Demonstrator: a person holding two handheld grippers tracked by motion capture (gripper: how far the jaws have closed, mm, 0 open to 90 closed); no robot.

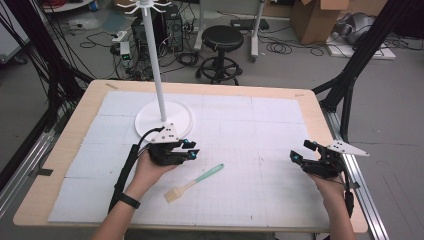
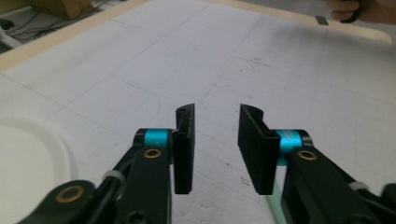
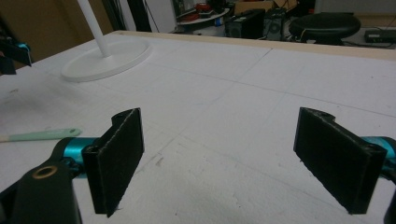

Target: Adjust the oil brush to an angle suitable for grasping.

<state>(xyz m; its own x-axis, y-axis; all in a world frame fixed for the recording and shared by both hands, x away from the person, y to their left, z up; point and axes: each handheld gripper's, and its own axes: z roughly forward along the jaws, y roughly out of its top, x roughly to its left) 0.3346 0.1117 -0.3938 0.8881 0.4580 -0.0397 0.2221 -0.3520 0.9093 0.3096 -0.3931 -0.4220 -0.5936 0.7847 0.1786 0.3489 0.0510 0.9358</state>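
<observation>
High view takes in the whole desk [image 1: 60,165], with its white gridded cover, the white stand [image 1: 162,117] far left, and a stool [image 1: 221,37] and cables on the floor beyond. Between the hands, a pastry brush [image 1: 192,183] with a mint handle lies flat on the near middle. Right gripper view catches only that handle [image 3: 39,135] at its left edge. Left gripper [image 1: 190,149] fingers [image 2: 185,149] stand partly spread, empty. Right gripper [image 1: 302,151] fingers [image 3: 116,158] are wide apart, holding nothing.
</observation>
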